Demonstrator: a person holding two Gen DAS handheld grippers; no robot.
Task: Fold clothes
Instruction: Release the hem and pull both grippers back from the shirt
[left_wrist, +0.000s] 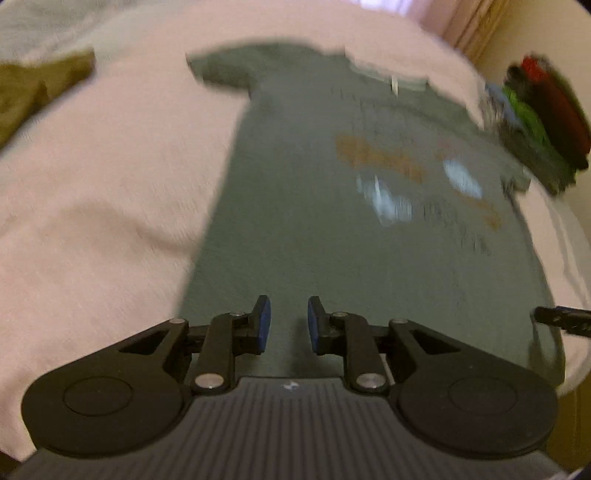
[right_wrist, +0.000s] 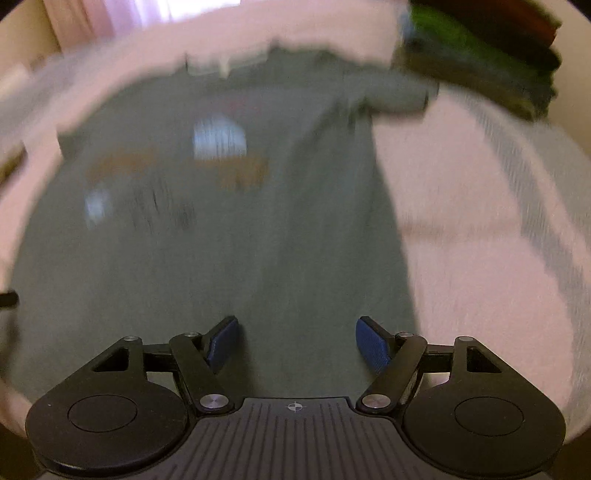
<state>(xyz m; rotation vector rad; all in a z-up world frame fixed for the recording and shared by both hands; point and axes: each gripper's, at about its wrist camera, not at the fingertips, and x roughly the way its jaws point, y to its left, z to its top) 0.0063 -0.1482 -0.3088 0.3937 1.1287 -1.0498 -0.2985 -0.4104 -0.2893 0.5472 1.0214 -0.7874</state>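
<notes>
A grey-green T-shirt with an orange, white and dark print lies spread flat on a pink bed cover, collar at the far end. My left gripper hovers over the near hem, its blue pads apart with nothing between them. The same T-shirt fills the right wrist view, blurred by motion. My right gripper stands wide open over the hem's right part, holding nothing. The other gripper's black tip shows at the right edge of the left wrist view.
A pile of folded clothes in red, green and dark colours sits at the bed's far right, also seen as a pile. An olive garment lies at the far left. The pink cover surrounds the shirt.
</notes>
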